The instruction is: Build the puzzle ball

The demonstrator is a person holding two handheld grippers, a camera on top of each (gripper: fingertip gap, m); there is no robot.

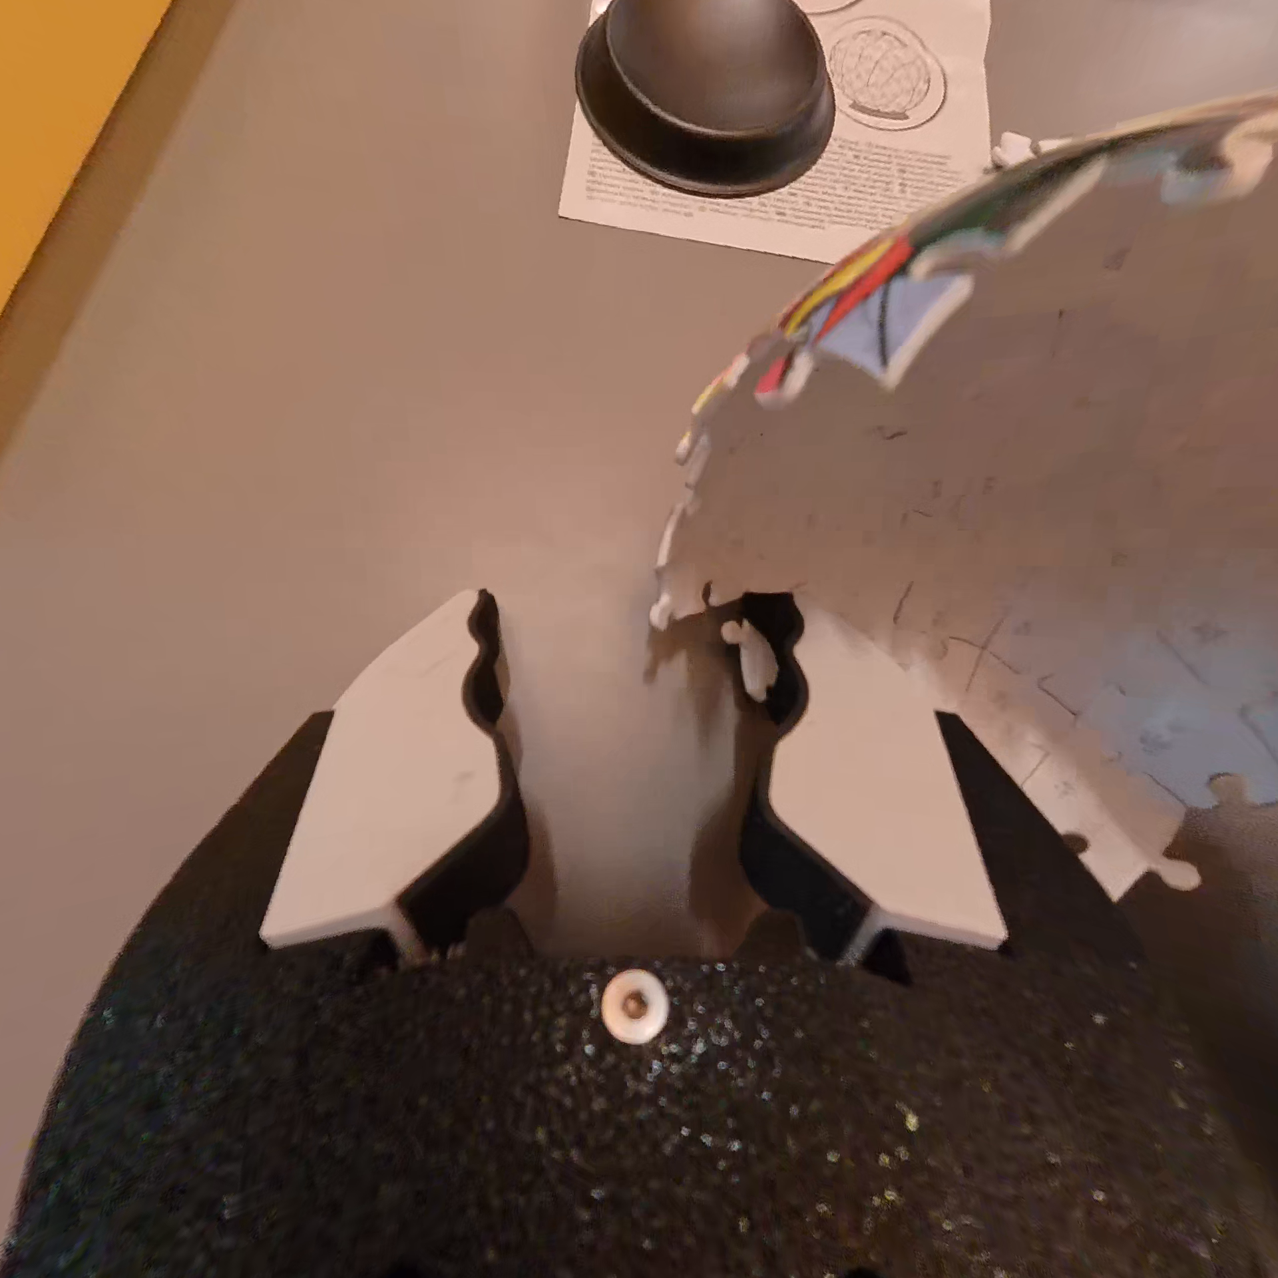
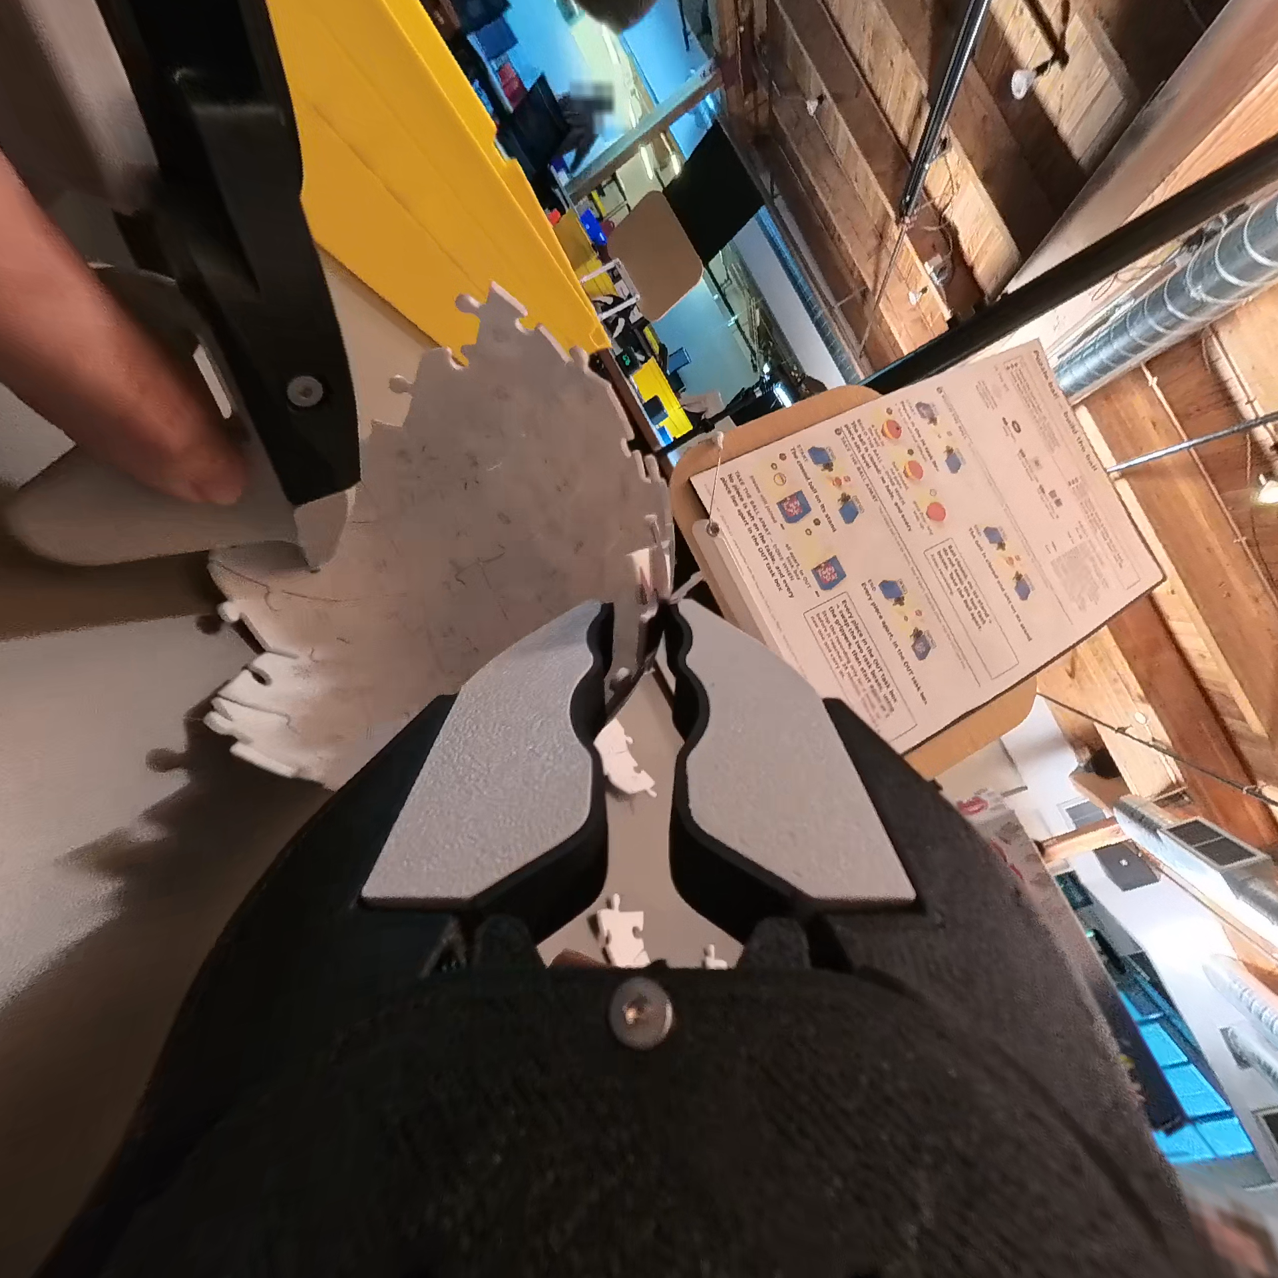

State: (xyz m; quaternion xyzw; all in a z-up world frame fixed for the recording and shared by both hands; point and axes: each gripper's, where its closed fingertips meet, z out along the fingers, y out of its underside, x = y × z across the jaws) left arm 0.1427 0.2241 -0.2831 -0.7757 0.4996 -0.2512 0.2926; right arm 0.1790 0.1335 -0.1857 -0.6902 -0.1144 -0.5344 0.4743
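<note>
**A:** Where is our puzzle ball?

**B:** It is only partly built. We see a curved shell of joined pieces (image 1: pixel 1003 484), plain grey-white on the inside, with bright colours on the outside edge. It hangs in the air above the grey table (image 1: pixel 346 415).

**A:** What are our right tongs (image 2: pixel 655 608) doing?

**B:** They are pinched closed on the edge of the shell (image 2: pixel 484 525). The two tips meet on the thin rim, right at the bumpy edge.

**A:** And our left tongs (image 1: pixel 636 622)?

**B:** They stand wide apart. The shell's lower edge lies over the tip of one finger (image 1: pixel 857 747). The other finger (image 1: pixel 408 747) has only the table under it. In the right wrist view we see those tongs (image 2: pixel 263 311) beside the shell's far edge, with a hand (image 2: pixel 90 359) on them. We cannot tell if they are touching the shell.

**A:** What else is near the shell?

**B:** Past the shell, on the table, a round black stand (image 1: pixel 705 97) sits on a white paper sheet (image 1: pixel 899 173). A small white piece (image 1: pixel 1010 149) peeks out just behind the shell's top edge. Below the shell, between our right fingers, loose white pieces (image 2: pixel 622 761) lie on the table. Behind the shell in the right wrist view, a printed sheet is clipped on a brown board (image 2: pixel 899 532), and there is a yellow bin (image 2: pixel 429 180).
</note>
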